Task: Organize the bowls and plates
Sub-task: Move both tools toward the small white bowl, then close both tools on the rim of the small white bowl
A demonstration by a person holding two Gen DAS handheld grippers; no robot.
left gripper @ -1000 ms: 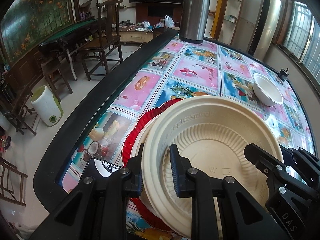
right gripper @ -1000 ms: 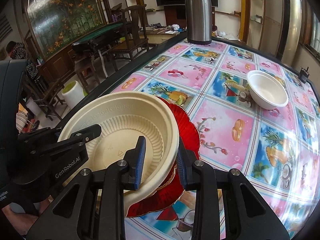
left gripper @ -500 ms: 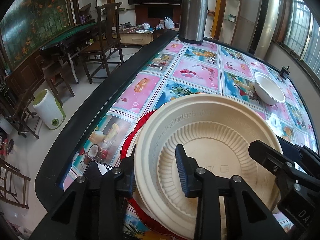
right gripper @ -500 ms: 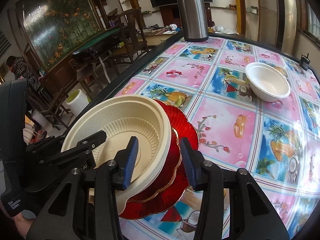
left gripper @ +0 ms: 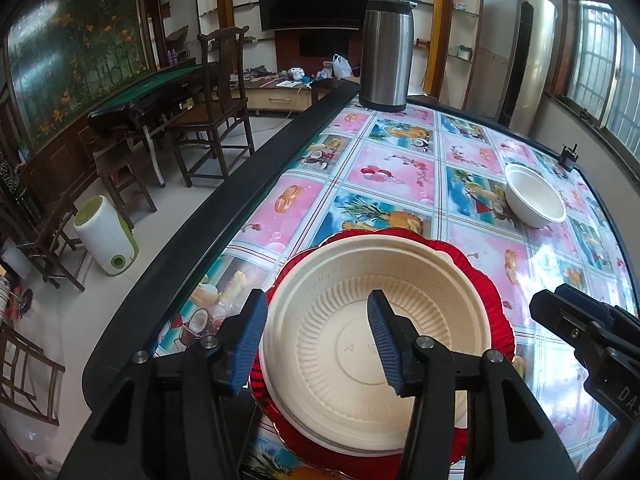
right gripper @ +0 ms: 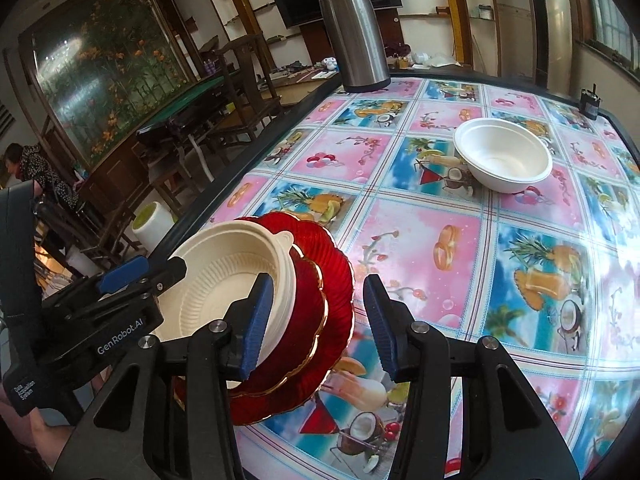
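Observation:
A cream ribbed plate (left gripper: 360, 320) lies on a stack of red scalloped plates (left gripper: 496, 304) near the table's front left edge; the stack also shows in the right wrist view (right gripper: 320, 292) with the cream plate (right gripper: 228, 276) on top. My left gripper (left gripper: 316, 336) is open, its blue pads either side of the cream plate's left rim, not pinching it. My right gripper (right gripper: 314, 320) is open over the red plates' right edge. A white bowl (right gripper: 504, 156) stands alone further back on the right, also in the left wrist view (left gripper: 534, 196).
A steel thermos jug (left gripper: 386, 48) stands at the table's far edge. A small black device (right gripper: 590, 102) sits at the far right corner. The table's black rim (left gripper: 224, 216) runs along the left; chairs and a white bin (left gripper: 106, 240) stand on the floor beyond.
Both grippers opened and let go of the cream plate, which now rests flat on the red stack. Both grippers drew back and apart from it.

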